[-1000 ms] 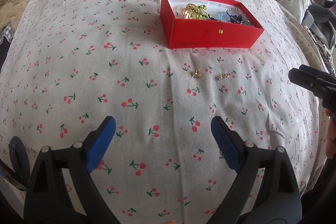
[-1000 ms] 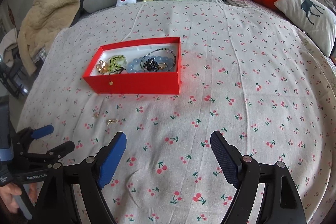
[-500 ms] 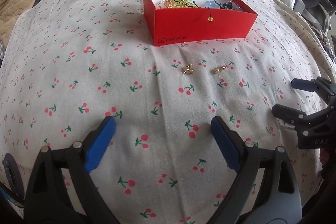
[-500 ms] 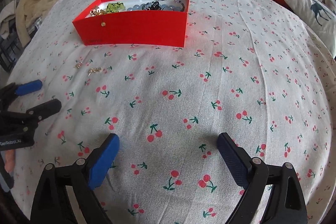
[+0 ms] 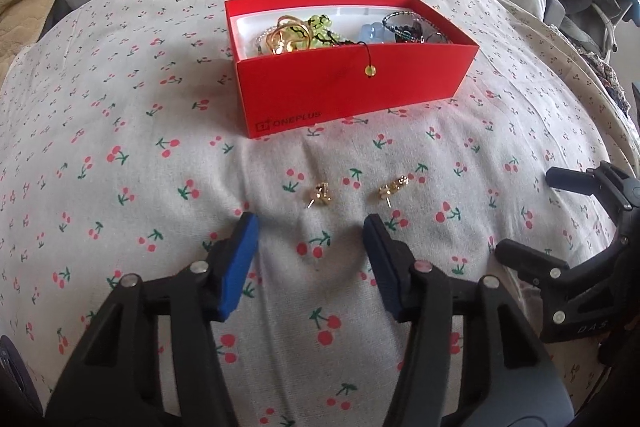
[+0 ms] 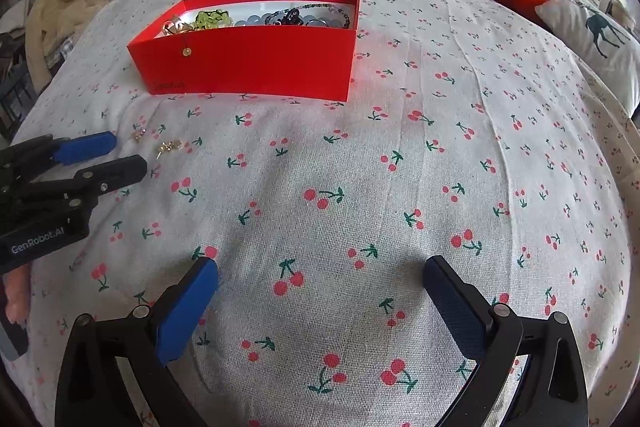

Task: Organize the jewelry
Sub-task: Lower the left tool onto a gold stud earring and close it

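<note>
Pickup step: left tongs closing, nothing between them yet, just short of two gold earrings on the bed before the red box. Right tongs gape wide, empty. Next: pinch one earring.

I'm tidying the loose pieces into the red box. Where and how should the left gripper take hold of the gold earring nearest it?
Probably grip the gold earring across its knotted head, coming down from above. Its thin post points toward the left gripper, too slim to pinch, and the piece lies flat on the soft bedspread. The closing jaws have nothing between them yet.
</note>
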{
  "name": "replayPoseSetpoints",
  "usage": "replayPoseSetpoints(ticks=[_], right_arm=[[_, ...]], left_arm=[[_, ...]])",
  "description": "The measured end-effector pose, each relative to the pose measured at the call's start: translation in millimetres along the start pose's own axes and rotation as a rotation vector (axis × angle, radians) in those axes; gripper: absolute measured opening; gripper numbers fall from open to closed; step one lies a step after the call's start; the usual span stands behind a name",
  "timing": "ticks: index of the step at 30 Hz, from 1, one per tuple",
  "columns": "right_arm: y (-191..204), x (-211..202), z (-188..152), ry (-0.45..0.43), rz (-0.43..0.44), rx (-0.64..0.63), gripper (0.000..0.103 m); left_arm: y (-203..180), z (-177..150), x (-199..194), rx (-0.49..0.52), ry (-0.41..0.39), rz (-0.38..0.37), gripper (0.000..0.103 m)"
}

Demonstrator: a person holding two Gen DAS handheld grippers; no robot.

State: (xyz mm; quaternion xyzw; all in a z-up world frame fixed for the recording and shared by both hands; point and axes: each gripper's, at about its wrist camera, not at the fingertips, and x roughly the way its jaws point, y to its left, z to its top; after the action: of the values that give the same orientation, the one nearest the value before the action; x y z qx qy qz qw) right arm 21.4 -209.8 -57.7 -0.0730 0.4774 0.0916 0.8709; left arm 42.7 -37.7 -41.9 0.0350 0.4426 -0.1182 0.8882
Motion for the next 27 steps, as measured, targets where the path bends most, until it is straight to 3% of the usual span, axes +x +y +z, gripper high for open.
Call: replayPoseSetpoints(ticks=[11,21,27], right_arm=[[1.1,-0.5,0.6,0.002,-0.011,0.005,0.103],[16.1,3.7,14.4,0.006,-0.015,0.007,0.103],[42.3,9.0,23.9,-0.002,0.003,-0.028,0.103]], left_arm=[[-2.0,7.8,6.5,-0.034,-0.006,-0.034,0.012],[8.5,1.4,-6.1,-0.109,-0.002,-0.012,0.011],[18.8,-4.7,-17.5,-0.103,0.008,0.051,0.011]])
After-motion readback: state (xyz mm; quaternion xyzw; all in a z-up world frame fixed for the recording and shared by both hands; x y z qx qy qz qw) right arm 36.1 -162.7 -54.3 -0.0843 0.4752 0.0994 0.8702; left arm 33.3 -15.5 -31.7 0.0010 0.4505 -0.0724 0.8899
